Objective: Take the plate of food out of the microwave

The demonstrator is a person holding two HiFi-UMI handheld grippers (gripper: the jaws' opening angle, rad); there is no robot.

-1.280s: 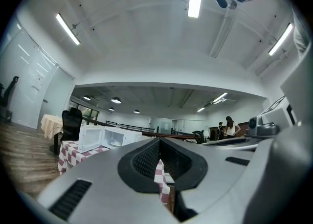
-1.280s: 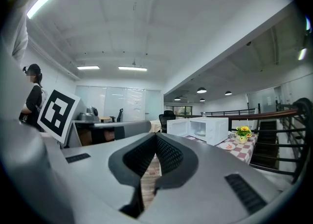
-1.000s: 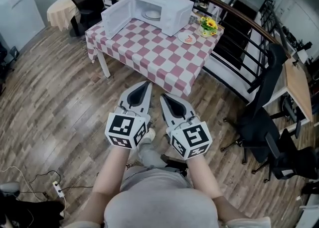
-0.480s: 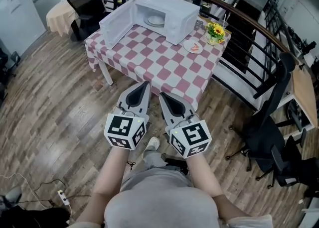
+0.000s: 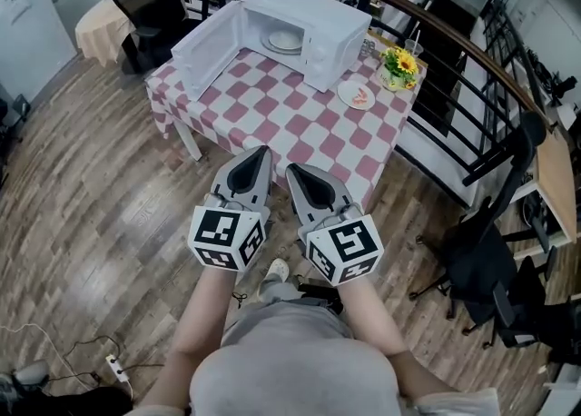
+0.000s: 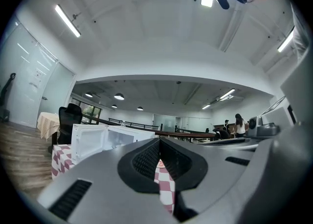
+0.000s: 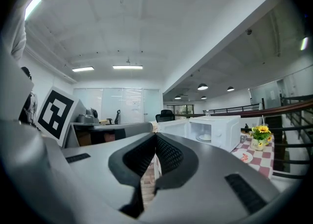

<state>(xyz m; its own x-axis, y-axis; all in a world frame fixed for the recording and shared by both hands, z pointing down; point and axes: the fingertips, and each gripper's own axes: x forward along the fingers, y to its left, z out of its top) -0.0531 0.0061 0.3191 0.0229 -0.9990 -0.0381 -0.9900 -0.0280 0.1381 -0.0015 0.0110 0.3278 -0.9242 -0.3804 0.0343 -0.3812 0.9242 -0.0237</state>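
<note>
A white microwave [image 5: 304,22] stands at the far side of a table with a red-and-white checked cloth [image 5: 272,105], its door [image 5: 204,49] swung wide open to the left. Inside it lies a white plate [image 5: 284,40], also seen in the right gripper view as the plate [image 7: 205,138]; what is on it is too small to tell. My left gripper [image 5: 263,152] and right gripper [image 5: 290,170] are held side by side, level, short of the table's near edge. Both are shut with nothing in them. The left gripper view shows the microwave [image 6: 105,140] ahead on the left.
A small plate with food [image 5: 355,94] and a pot of yellow flowers [image 5: 399,67] sit right of the microwave. A black railing [image 5: 454,60] curves behind the table. Office chairs [image 5: 490,251] stand at the right, another chair [image 5: 145,1] at the back left. Cables [image 5: 109,364] lie on the wooden floor.
Both grippers have advanced towards the table together, still shut. The table and microwave now sit nearer and lower in the head view.
</note>
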